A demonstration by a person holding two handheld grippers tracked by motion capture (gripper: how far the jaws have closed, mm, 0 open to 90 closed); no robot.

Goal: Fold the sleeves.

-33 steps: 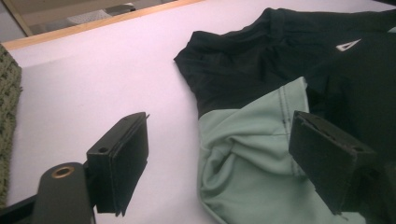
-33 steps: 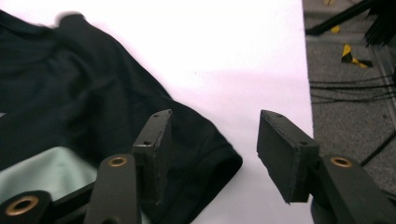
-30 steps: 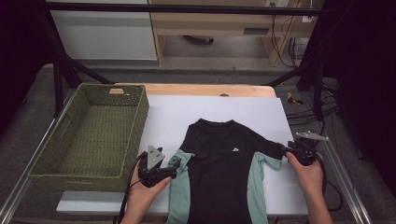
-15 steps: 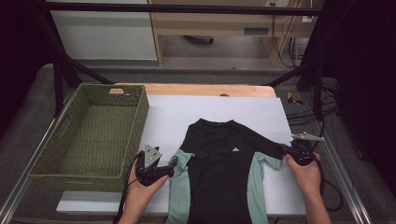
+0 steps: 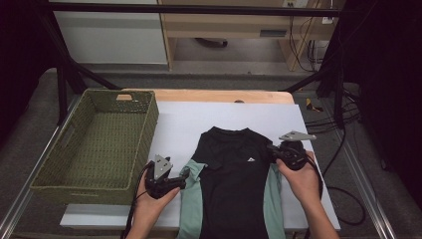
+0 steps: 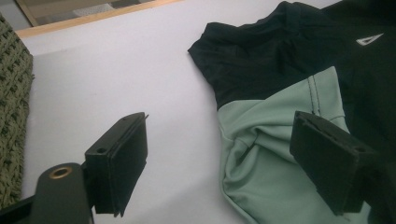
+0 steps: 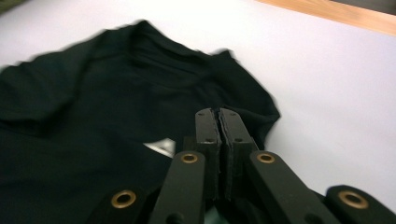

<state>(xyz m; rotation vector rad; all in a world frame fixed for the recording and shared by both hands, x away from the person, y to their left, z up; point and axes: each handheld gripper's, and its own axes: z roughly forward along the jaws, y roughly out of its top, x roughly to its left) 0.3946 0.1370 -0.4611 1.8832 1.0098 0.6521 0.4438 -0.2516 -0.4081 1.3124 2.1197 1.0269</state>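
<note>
Item one, nearest me: my left gripper (image 5: 183, 182), low at the shirt's left edge, jaws standing wide apart. In the left gripper view one jaw sits over bare white table cover and the other over the folded mint-green sleeve (image 6: 275, 140); the pads press on nothing.

Item two: my right gripper (image 5: 272, 149), at the shirt's right shoulder. Its jaws have just been closing and now stand pressed together. In the right gripper view they meet pad to pad above the black fabric; I cannot tell whether a fold of cloth is pinched between them.

Item three: the shirt (image 5: 234, 184), black with mint-green side panels, lying flat on the white table cover (image 5: 199, 117), collar pointing away from me, small white logo (image 5: 250, 160) on the chest.

Item four: green woven basket (image 5: 59, 169), left of the shirt, just beside the cover's edge.

Item five, farthest: the table's wooden edge (image 5: 224, 95) beyond the cover.
</note>
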